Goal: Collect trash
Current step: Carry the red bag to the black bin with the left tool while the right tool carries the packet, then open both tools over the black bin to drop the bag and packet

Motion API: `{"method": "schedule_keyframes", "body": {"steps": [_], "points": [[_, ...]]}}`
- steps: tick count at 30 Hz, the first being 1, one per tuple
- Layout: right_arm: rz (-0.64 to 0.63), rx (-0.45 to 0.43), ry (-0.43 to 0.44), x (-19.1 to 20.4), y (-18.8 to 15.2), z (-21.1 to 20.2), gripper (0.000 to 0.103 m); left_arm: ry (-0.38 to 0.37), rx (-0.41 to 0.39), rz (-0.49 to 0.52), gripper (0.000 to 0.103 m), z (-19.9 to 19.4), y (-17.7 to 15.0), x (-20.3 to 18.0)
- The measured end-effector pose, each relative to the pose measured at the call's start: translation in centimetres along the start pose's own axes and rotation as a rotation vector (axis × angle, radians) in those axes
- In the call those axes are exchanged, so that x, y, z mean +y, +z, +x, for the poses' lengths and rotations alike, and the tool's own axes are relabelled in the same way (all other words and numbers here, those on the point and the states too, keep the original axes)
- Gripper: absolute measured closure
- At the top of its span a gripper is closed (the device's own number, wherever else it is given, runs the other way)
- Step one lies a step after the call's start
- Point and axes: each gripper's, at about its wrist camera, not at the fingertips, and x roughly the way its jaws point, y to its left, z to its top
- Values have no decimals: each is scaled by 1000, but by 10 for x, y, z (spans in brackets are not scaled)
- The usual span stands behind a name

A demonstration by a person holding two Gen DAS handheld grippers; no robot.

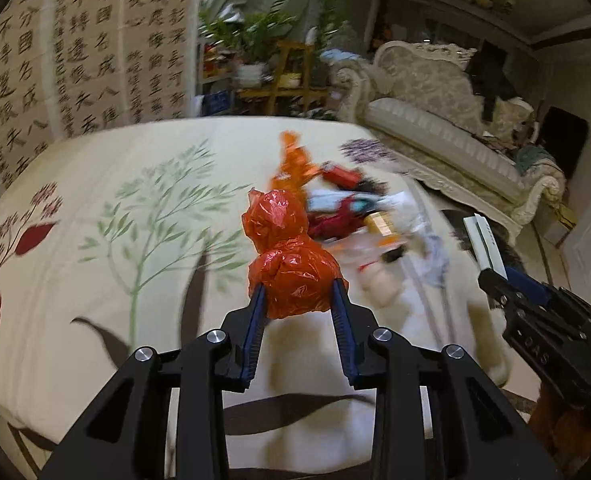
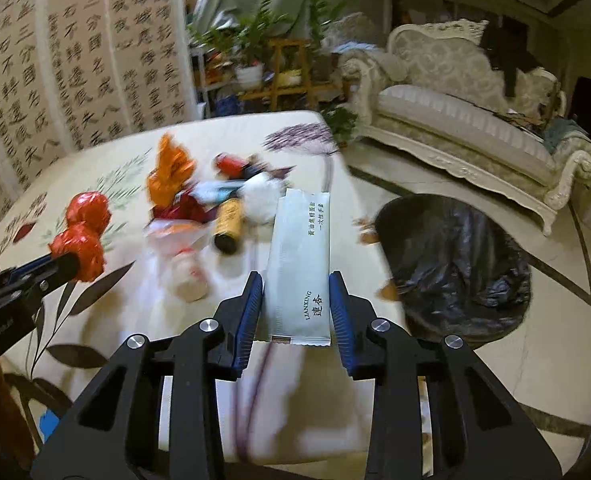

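My left gripper (image 1: pixel 298 286) is shut on a crumpled orange-red plastic bag (image 1: pixel 291 260) and holds it above the table; it also shows at the left of the right wrist view (image 2: pixel 81 236). My right gripper (image 2: pixel 296 280) is shut on a pale green sachet (image 2: pixel 300 264) with printed text, held above the table's right edge; it shows at the right of the left wrist view (image 1: pixel 485 246). A trash pile (image 2: pixel 211 204) lies on the table: an orange wrapper (image 2: pixel 169 176), a red can (image 2: pixel 231 164), a brown bottle (image 2: pixel 228 224), white tissue. A bin with a black liner (image 2: pixel 455 264) stands on the floor to the right.
The table (image 1: pixel 95 208) has a cream cloth with leaf and flower prints. A cream sofa (image 2: pixel 467 116) stands at the back right. A plant stand (image 2: pixel 291 76) and a calligraphy wall (image 2: pixel 75 60) are behind the table.
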Motion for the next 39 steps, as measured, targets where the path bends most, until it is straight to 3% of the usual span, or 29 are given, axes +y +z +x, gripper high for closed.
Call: {"method": "schedule_keyframes", "body": {"steps": [7, 16, 29, 35, 39], "points": [[86, -31, -100, -64, 10, 3, 70, -113, -6, 94, 70, 13, 17, -65], [156, -2, -156, -132, 15, 32, 69, -184, 6, 188, 70, 55, 33, -138], [201, 46, -151, -174, 12, 74, 69, -164, 59, 316, 70, 117, 40, -211], [216, 68, -138, -185, 9, 90, 68, -143, 86, 353, 68, 141, 42, -222], [227, 66, -152, -189, 8, 93, 55, -126, 104, 346, 54, 149, 43, -220]]}}
